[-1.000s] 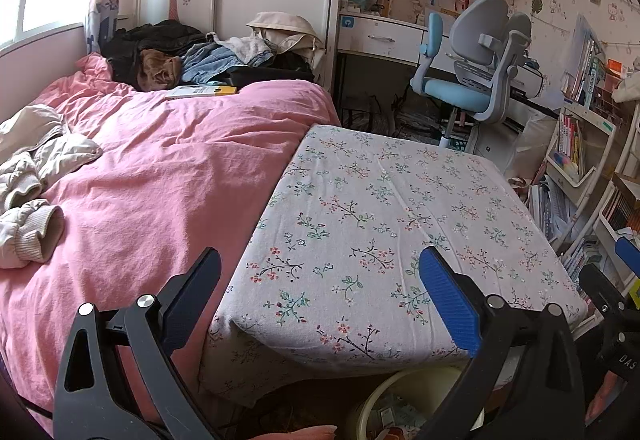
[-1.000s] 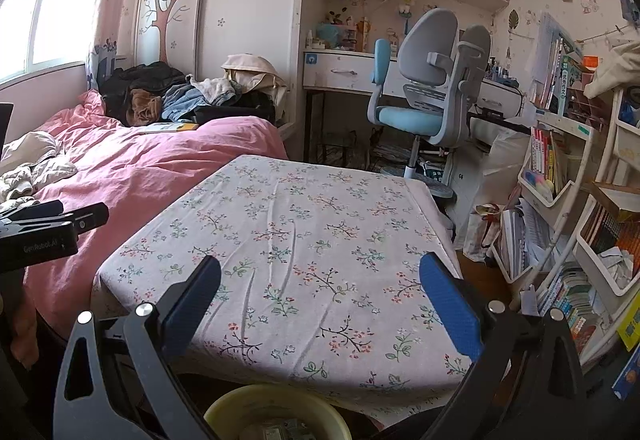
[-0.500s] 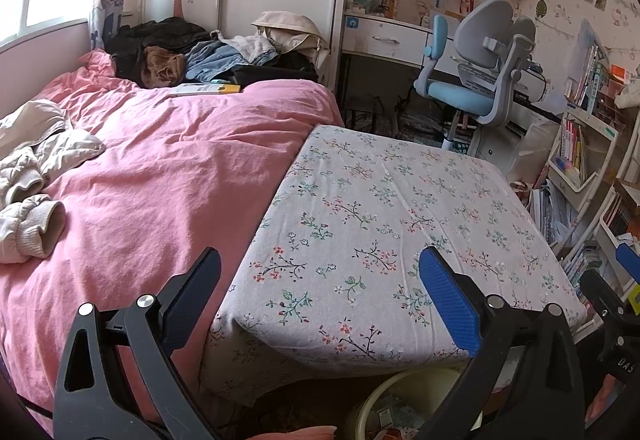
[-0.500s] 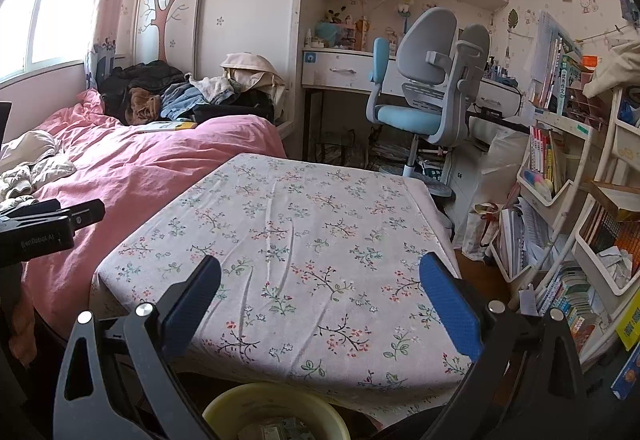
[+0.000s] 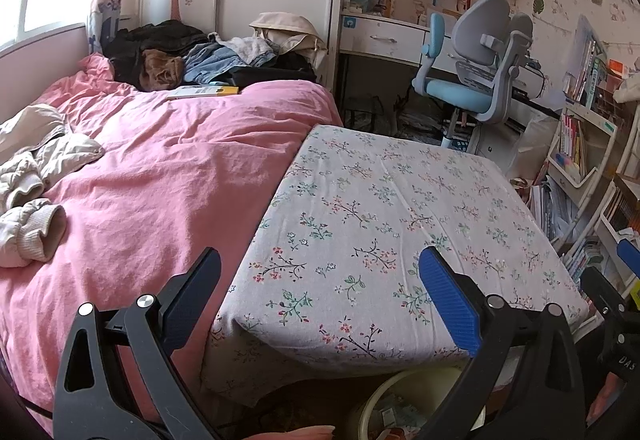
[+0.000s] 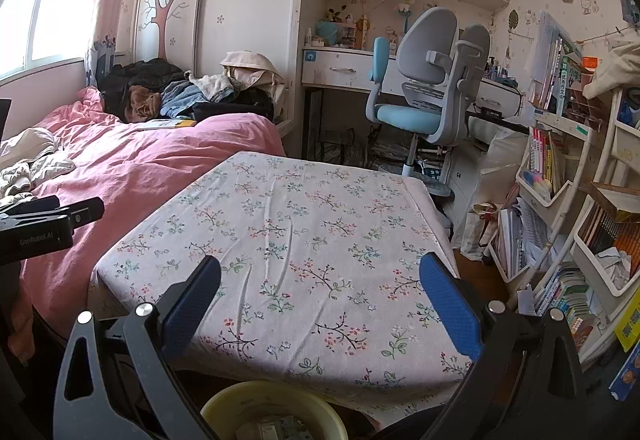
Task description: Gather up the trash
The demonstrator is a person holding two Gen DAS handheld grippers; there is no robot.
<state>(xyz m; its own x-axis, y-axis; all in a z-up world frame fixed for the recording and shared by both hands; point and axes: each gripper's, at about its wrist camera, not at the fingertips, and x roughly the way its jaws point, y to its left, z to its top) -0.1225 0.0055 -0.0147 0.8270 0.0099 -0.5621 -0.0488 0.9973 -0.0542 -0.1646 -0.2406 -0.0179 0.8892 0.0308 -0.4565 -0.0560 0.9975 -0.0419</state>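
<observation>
A pale yellow bin (image 6: 276,414) with scraps of trash inside stands on the floor below the near edge of a table with a floral cloth (image 6: 300,248). It also shows in the left wrist view (image 5: 404,404). My left gripper (image 5: 320,298) is open and empty, above the table's near left corner. My right gripper (image 6: 320,304) is open and empty, above the table's near edge. No trash shows on the cloth (image 5: 380,224).
A bed with a pink cover (image 5: 152,168) adjoins the table's left side, with clothes (image 5: 200,56) piled at its far end. A blue and grey desk chair (image 6: 428,92) stands behind the table. Bookshelves (image 6: 560,208) crowd the right.
Both grippers have stayed open and nearly still. The left view has drifted slightly, nothing else has moved.
</observation>
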